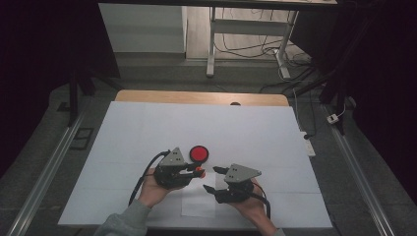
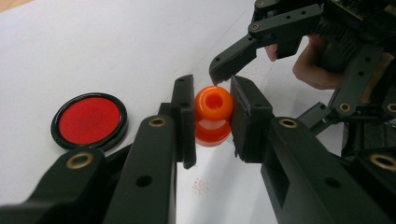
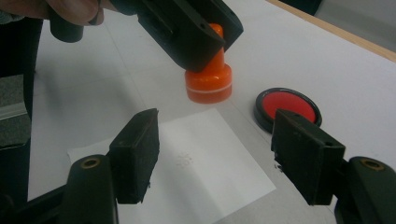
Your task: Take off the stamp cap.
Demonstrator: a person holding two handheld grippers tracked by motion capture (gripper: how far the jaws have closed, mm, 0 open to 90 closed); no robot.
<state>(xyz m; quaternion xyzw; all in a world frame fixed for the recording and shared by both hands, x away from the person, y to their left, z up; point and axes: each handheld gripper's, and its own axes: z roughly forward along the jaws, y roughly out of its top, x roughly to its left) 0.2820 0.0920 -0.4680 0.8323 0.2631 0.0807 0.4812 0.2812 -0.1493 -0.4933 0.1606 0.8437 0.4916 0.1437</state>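
An orange stamp [image 2: 214, 114] with a round knob stands upright between the jaws of my left gripper [image 2: 212, 119], which is shut on its neck. In the high view the left gripper [image 1: 196, 171] holds the stamp [image 1: 199, 172] just below a round red ink pad [image 1: 199, 153] with a black rim. My right gripper [image 3: 219, 140] is open over a small white paper sheet [image 3: 210, 163] that bears a faint stamp mark [image 3: 184, 160]. The stamp [image 3: 208, 84] hovers close past the paper's far edge, with the ink pad [image 3: 287, 105] to its right.
A large white sheet [image 1: 147, 128] covers the wooden table [image 1: 196, 96]. The right gripper [image 1: 211, 179] sits close to the right of the left one, its upper finger [image 2: 233, 53] nearly touching the left gripper's tip. Desk legs and cables lie on the floor beyond.
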